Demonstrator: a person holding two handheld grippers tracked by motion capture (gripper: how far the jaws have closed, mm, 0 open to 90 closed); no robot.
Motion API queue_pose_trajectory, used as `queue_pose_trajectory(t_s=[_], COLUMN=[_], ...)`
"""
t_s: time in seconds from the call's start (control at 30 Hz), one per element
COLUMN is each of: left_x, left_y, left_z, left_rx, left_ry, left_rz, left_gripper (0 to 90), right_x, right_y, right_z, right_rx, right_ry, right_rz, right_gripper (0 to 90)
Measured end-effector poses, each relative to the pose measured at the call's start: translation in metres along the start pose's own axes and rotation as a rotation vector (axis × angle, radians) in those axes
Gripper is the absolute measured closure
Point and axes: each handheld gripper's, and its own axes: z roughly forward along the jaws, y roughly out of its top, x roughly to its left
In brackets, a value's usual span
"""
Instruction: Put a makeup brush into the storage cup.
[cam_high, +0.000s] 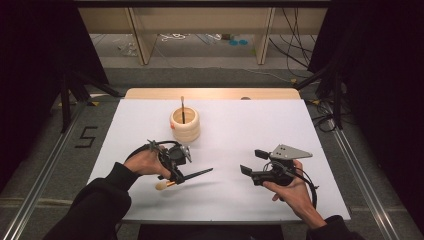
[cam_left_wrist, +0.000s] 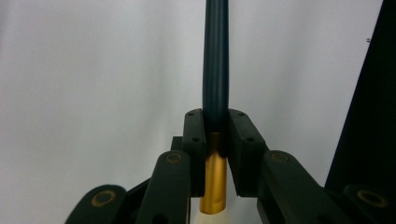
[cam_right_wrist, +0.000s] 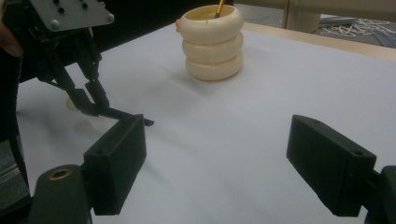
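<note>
Left gripper (cam_high: 176, 172), near left: clamped on dark-handled makeup brush with gold ferrule and pale bristle tip (cam_left_wrist: 215, 84), held above white table sheet (cam_high: 240, 125). Advice: keep grip firm, tilt handle upright before cream ribbed ring-stack holder (cam_high: 185, 125), far centre. Right gripper (cam_right_wrist: 233, 168), near right: jaws wide apart, empty.

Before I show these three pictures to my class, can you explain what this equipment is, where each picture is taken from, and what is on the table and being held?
A person holds hand-operated tongs in each hand, each carrying a small camera. One picture looks down from above the white table; the other two look along each tool's black jaws. The left tongs are shut on a makeup brush with a dark handle and gold collar. The right tongs stand open with nothing between the jaws. On the table stands a cream ribbed holder with another brush upright in it.
</note>
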Motion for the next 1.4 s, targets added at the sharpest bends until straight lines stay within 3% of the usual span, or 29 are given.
queue_pose_trajectory(t_s=[0.07, 0.27, 0.47, 0.63, 0.7, 0.73, 0.77, 0.83, 0.97, 1.0, 1.03, 1.1, 1.17, 1.27, 1.33, 1.4], left_x=[-0.001, -0.005, -0.012, -0.018, -0.020, -0.020, -0.020, -0.022, -0.020, -0.020, -0.020, -0.021, -0.022, -0.022, -0.022, -0.023], left_y=[0.000, 0.002, 0.008, 0.014, 0.016, 0.018, 0.018, 0.019, 0.022, 0.023, 0.024, 0.026, 0.027, 0.032, 0.034, 0.037], left_z=[-0.002, -0.004, -0.004, -0.002, -0.002, -0.002, -0.002, -0.001, -0.003, -0.003, -0.004, -0.004, -0.004, -0.005, -0.005, -0.005], left_rx=[-0.002, 0.009, 0.031, 0.045, 0.044, 0.044, 0.046, 0.043, 0.040, 0.037, 0.030, 0.030, 0.033, 0.032, 0.032, 0.035], left_ry=[-0.002, -0.003, -0.019, -0.039, -0.052, -0.054, -0.060, -0.074, -0.084, -0.088, -0.102, -0.114, -0.128, -0.136, -0.145, -0.151], left_rz=[0.003, 0.013, 0.043, 0.063, 0.065, 0.065, 0.067, 0.051, 0.058, 0.058, 0.052, 0.052, 0.044, 0.042, 0.036, 0.030], left_gripper=[78.3, 78.3, 78.3, 78.3, 78.3, 78.3, 78.3, 78.3, 78.3, 78.3, 78.3, 78.3, 78.3, 78.3, 78.3, 78.3], right_x=[0.001, 0.006, 0.021, 0.040, 0.055, 0.059, 0.059, 0.066, 0.079, 0.083, 0.088, 0.092, 0.097, 0.100, 0.102, 0.109], right_y=[0.000, 0.004, 0.011, 0.012, 0.011, 0.011, 0.011, 0.011, 0.011, 0.011, 0.012, 0.011, 0.010, 0.012, 0.011, 0.007], right_z=[0.001, 0.000, 0.003, 0.010, 0.015, 0.016, 0.016, 0.018, 0.023, 0.024, 0.026, 0.027, 0.030, 0.037, 0.038, 0.040], right_rx=[0.000, 0.026, 0.062, 0.134, 0.182, 0.188, 0.188, 0.203, 0.213, 0.221, 0.223, 0.219, 0.224, 0.242, 0.247, 0.282], right_ry=[0.013, -0.005, 0.018, 0.055, 0.074, 0.074, 0.074, 0.072, 0.076, 0.080, 0.077, 0.082, 0.081, 0.064, 0.059, 0.035], right_rz=[0.014, -0.062, -0.234, -0.391, -0.501, -0.537, -0.537, -0.596, -0.708, -0.742, -0.806, -0.816, -0.858, -1.024, -1.048, -1.038], right_gripper=[20.7, 20.6, 22.0, 22.6, 24.2, 25.1, 25.1, 25.3, 27.4, 27.7, 29.0, 29.9, 31.3, 34.6, 35.6, 36.6])
